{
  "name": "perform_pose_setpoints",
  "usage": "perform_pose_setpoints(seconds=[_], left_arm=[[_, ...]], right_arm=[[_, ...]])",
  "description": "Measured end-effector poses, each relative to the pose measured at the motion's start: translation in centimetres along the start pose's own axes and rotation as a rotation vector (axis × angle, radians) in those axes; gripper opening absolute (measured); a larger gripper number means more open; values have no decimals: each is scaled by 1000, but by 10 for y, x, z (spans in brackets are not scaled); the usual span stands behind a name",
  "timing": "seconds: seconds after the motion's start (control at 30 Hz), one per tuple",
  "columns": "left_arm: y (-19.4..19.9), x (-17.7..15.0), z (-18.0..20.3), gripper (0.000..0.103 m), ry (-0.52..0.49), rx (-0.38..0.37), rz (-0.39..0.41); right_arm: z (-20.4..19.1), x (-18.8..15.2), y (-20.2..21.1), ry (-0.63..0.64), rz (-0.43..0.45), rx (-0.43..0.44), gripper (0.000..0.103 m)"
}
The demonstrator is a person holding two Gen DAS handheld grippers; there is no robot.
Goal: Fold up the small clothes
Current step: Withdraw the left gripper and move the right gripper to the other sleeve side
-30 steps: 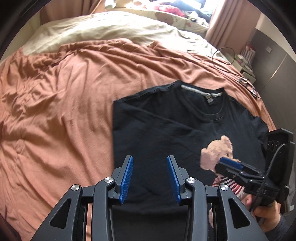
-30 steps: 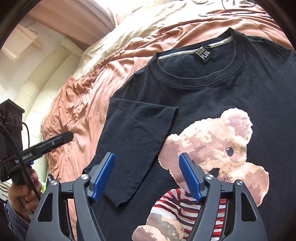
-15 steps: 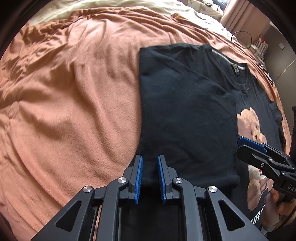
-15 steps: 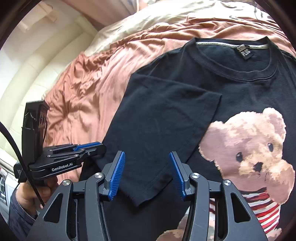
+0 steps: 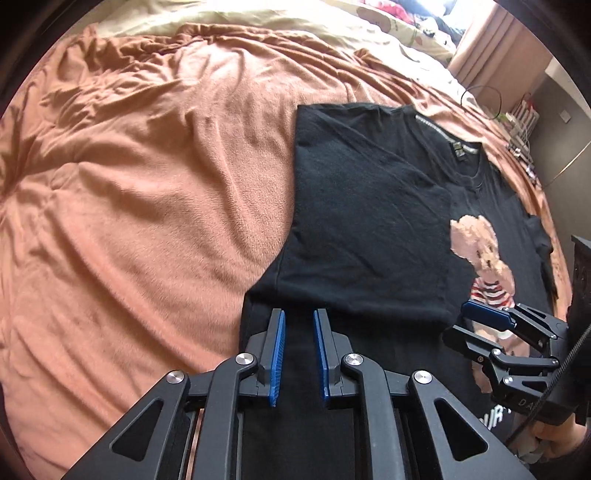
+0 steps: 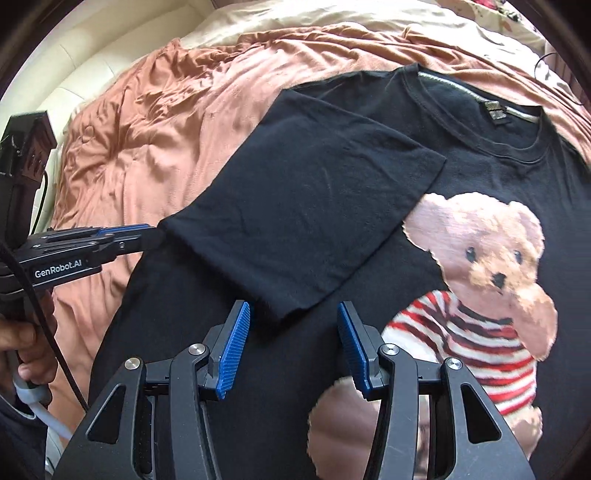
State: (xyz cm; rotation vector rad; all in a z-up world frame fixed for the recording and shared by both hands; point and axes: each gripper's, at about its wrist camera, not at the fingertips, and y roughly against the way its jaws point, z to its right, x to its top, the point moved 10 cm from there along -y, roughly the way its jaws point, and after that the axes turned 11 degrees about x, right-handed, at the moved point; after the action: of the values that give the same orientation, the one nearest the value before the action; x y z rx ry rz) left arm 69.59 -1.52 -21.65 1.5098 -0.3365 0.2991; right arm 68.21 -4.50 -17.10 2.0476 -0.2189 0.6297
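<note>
Left gripper [image 5: 298,325]: blue pads parted by a narrow gap, nothing between them, hovering over the black fabric just below the hem of the folded-in sleeve [image 5: 369,229]. Right gripper [image 6: 293,321]: jaws spread wide and empty, poised over the frayed lower corner of that same sleeve, beside the bear print [image 6: 476,280]. Seen from the right wrist, left gripper's fingertips [image 6: 147,234] at the sleeve's outer corner, contact impossible to judge. Held by a hand [image 6: 26,343] at the frame's left edge, with a black cable running down past it. Black T-shirt [image 5: 406,206] spread face-up on a rumpled salmon blanket [image 5: 147,184], collar away from the cameras, left sleeve folded inward across the chest and partly reaching the bear. Beyond the blanket, a cream duvet [image 5: 258,18]; far right, a beige curtain [image 5: 487,51] and a cluttered bedside area, blurred.
</note>
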Motion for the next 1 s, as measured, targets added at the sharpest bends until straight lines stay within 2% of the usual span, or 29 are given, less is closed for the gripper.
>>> perform_pose_setpoints(seconds=[0.1,0.37,0.4,0.43,0.47,0.5,0.53,0.6,0.63,1.0], left_arm=[[18,-10,0,19,17,-11,14],[72,-33,3,51,19,19,62],[81,-36,5,60,19,20,71],[87,-38,5,70,18,25,80],[96,-40,7,76,16,30,91],[103,-42,8,88,14,33,102],[113,-44,11,96,13,33,115],[128,-46,16,103,16,26,137],[136,-48,19,103,20,24,146],[204,-74,60,103,-9,33,212]], right_arm=[[-2,-7,16,11,7,-28,47],[-14,-34,80,22,44,-75,47],[-15,-37,90,19,52,-81,50],[-16,-40,98,15,60,-89,60],[-16,-42,107,11,72,-95,66],[-18,-44,118,7,90,-100,79],[-18,-46,128,3,105,-109,87],[-19,-51,147,-2,127,-128,95],[-21,-54,156,-3,136,-132,103],[-31,-98,251,1,215,-157,103]])
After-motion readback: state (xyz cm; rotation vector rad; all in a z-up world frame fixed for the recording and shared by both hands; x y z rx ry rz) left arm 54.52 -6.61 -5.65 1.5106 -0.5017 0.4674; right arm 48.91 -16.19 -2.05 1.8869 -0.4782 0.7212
